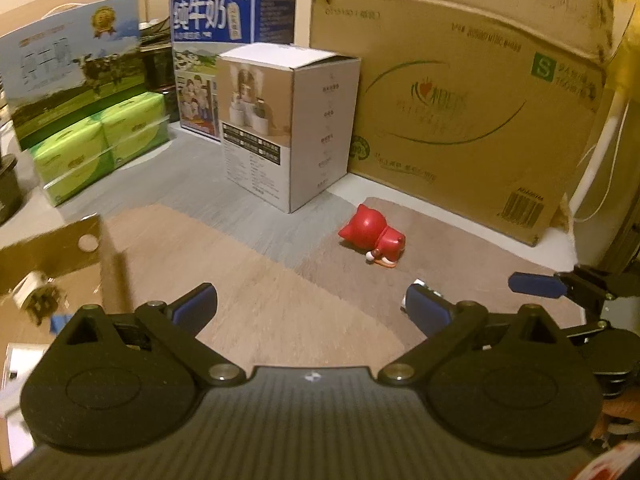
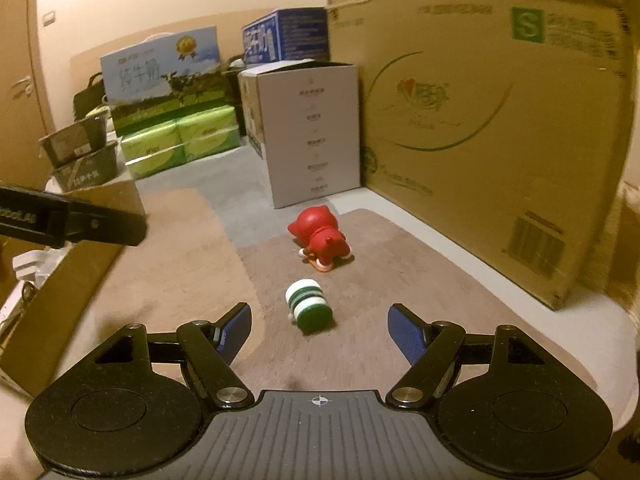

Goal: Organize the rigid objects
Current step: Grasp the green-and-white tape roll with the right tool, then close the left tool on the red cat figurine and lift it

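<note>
Approaching looks like the step in hand: the right gripper (image 2: 320,334) has its 2 blue-padded jaws spread wide with nothing between them, and the small green-and-white striped plastic cylinder (image 2: 309,307) lies on its side just beyond the tips, centred in the gap. The left gripper (image 1: 312,308) is equally released and empty, with a sliver of that cylinder peeking past its right pad. Judging from this, the next move calls for the right gripper to slide forward until the pads flank the cylinder's rounded sides, then close gently, since a thing lying on its curve could roll away. Just beyond the cylinder, the red glossy plastic cat-like figurine (image 2: 320,242) lies tipped over, apart from it. Both rest on a brown short-pile mat (image 2: 420,300) over a grey surface. Behind the figurine stands a white printed carton (image 2: 316,132) with its flaps open; right of it a large brown corrugated cardboard box (image 2: 500,128). Far left of the figurine sit green tissue packs (image 2: 180,140) and milk cartons against a cream wall.
</note>
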Demonstrator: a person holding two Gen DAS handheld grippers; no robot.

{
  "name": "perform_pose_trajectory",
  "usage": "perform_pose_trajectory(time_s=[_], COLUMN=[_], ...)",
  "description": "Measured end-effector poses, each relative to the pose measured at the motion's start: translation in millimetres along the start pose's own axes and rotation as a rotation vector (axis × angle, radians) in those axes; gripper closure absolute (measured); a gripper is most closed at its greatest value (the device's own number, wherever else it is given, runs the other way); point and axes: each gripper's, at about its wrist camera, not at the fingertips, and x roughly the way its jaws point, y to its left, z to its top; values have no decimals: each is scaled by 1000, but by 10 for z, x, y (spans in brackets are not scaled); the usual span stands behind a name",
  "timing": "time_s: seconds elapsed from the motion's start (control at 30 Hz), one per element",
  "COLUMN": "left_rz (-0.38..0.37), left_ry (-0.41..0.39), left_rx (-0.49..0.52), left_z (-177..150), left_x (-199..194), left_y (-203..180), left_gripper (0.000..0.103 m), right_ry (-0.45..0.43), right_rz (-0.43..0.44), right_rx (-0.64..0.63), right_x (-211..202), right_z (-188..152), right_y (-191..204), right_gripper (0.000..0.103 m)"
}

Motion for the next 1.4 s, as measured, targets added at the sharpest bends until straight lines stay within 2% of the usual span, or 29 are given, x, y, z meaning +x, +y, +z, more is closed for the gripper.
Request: perform_pose_trajectory(time_s=[0.37, 0.83, 1.17, 1.4], left_rz=[-27, -66, -105, -207], left_ry=[81, 132, 135, 114], left_rx=[119, 238, 323, 389], left_z=[119, 231, 311, 469], left_x=[556, 880, 1037, 1288], left_y=[-57, -71, -216, -321], left_gripper=[6, 7, 7, 7], right_ry=[67, 104, 77, 77], right_rz=[60, 99, 28, -32], right_rx=[-109, -121, -69, -12], right_x=[501, 776, 675, 635], right_z=[16, 24, 124, 230], right_y=[-80, -76, -247, -475], right_gripper=[48, 72, 73, 73])
